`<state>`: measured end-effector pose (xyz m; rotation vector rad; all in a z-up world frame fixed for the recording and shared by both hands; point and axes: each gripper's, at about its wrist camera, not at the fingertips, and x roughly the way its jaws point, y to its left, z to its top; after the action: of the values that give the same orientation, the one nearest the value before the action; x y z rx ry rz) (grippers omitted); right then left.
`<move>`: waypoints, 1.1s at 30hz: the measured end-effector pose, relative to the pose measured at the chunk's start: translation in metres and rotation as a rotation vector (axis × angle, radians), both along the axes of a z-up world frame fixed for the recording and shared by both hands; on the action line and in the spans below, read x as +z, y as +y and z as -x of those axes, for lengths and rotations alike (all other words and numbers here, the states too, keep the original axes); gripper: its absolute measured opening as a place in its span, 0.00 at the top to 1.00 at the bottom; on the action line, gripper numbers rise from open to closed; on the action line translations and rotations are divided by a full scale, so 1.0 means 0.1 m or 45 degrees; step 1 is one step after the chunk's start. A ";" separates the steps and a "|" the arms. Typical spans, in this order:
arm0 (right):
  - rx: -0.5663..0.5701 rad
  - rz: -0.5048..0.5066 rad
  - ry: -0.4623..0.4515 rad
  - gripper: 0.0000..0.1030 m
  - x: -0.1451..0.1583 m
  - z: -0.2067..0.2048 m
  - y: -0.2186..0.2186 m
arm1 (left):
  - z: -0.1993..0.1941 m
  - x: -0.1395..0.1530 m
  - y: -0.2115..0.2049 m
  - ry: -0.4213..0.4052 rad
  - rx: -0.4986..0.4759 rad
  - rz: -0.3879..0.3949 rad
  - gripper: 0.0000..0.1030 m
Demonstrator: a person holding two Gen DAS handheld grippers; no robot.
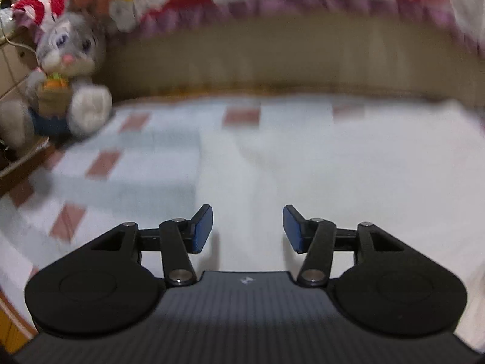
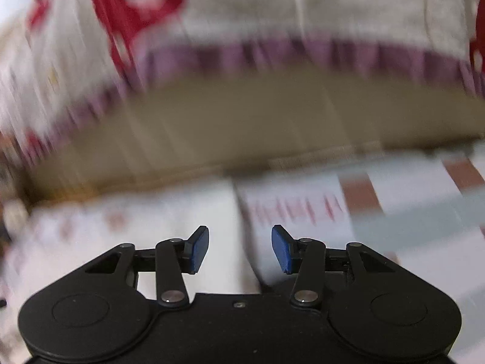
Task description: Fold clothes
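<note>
Two grippers: both in view, each with jaws spread apart and nothing between the blue pads
Left gripper: jaws released; hovers above a white garment; whether the pads touch the cloth, I cannot tell
White garment: spread flat on a pale checked sheet with reddish squares; it fills the area ahead of and under the left jaws, its left edge running just left of them
Right gripper: jaws released; white cloth with faint red marks lies straight ahead and below, a fold or edge passing between the two pads
Background: tan panel beyond the sheet; red-and-white frilled fabric above it; both views blurred
Plush rabbit: sits at far left, well apart from the left jaws
</note>
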<state>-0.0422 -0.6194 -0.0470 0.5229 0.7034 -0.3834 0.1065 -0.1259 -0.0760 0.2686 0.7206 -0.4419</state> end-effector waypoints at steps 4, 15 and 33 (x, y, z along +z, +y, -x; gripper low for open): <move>0.005 -0.329 0.064 0.48 -0.18 0.28 -0.02 | 0.14 -0.36 0.05 0.097 0.034 -0.047 0.49; 0.060 -0.858 0.154 0.87 -0.59 0.60 0.10 | 0.24 -0.29 0.66 0.219 0.307 0.217 0.41; 0.095 -0.172 0.389 0.79 -0.34 0.36 0.44 | 0.27 -0.51 1.14 0.510 0.363 0.711 0.43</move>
<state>-0.0779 -0.5756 -0.0815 0.5699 1.0463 -0.3509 0.0797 -0.0121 -0.1273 -0.4560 0.9758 -0.4102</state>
